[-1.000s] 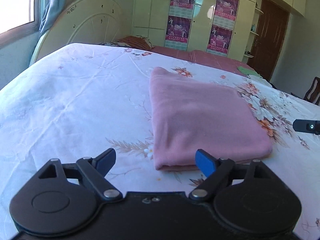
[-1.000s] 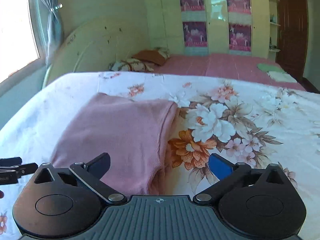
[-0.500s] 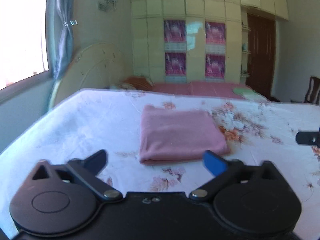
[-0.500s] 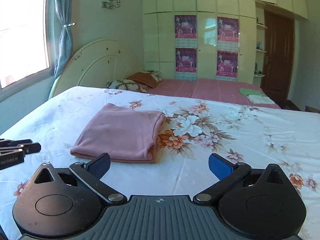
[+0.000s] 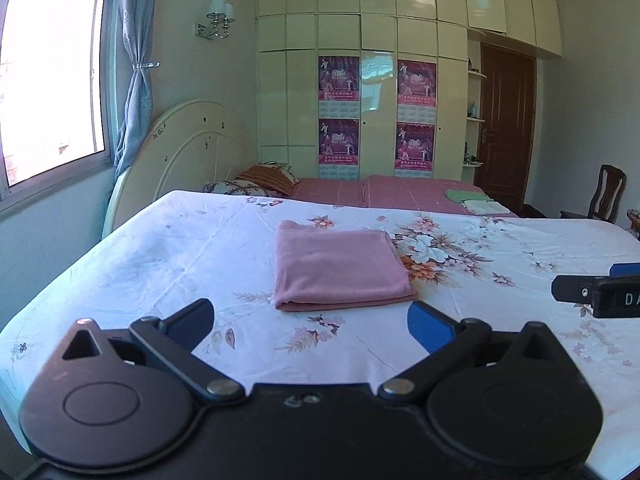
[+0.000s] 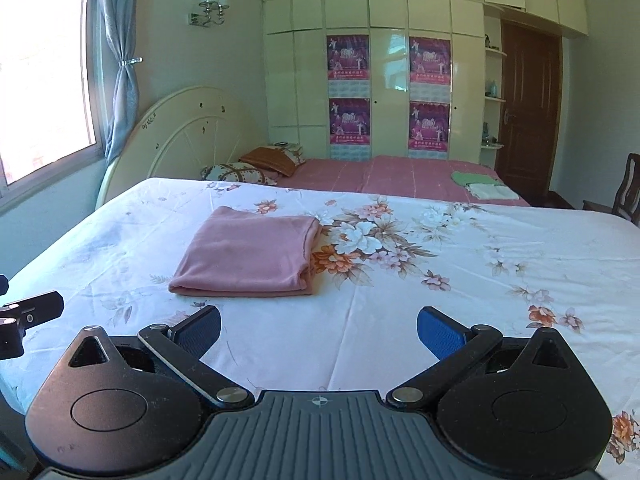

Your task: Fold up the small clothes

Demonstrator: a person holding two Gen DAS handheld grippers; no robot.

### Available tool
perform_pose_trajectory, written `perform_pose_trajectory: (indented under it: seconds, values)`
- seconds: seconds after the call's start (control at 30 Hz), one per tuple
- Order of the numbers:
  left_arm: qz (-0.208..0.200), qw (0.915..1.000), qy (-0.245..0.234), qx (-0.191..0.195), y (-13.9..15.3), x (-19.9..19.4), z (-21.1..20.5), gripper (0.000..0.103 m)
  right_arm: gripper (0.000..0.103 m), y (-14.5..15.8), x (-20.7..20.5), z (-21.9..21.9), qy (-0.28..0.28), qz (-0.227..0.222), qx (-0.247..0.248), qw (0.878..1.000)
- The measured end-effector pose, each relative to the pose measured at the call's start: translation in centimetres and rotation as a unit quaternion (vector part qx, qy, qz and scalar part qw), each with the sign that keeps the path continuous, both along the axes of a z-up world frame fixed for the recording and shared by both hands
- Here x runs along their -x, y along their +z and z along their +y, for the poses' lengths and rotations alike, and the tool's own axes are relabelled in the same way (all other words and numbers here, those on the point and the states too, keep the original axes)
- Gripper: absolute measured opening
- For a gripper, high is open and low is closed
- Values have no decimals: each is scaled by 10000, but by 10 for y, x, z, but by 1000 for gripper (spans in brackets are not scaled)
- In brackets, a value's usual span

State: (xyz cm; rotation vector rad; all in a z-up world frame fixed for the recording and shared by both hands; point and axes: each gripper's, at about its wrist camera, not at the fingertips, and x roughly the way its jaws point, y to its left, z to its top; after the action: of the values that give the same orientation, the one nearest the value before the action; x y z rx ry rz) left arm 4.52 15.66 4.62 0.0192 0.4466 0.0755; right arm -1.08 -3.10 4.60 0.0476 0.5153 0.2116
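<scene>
Pink cloth (image 5: 340, 268) folded into a flat rectangle, edges even, folded edge nearest, lying mid-bed on the floral sheet (image 5: 160, 264). Left tool (image 5: 310, 322) and right tool (image 6: 319, 330) both spread wide, empty, well short of cloth.

The pink cloth (image 5: 340, 266) is folded into a neat, flat rectangle with several layers. It lies on the bed sheet (image 5: 160, 256), which is white with a flower print. The folded edge at the near side is thick and rounded, and the layers show at the right side. The surface of the cloth (image 6: 250, 254) is smooth, with almost no wrinkles.
</scene>
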Motion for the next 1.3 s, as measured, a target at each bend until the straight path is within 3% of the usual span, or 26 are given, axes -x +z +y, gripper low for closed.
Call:
perform_pose_trajectory:
  seconds: [0.5, 1.3]
  values:
    - [-304, 9995, -111, 35, 20, 43, -6, 103, 103, 25, 45, -1, 59, -225, 15, 9997]
    - [-422, 9988, -244, -24, 31, 53, -20, 103, 103, 38, 64, -23, -15, -421, 16, 9991]
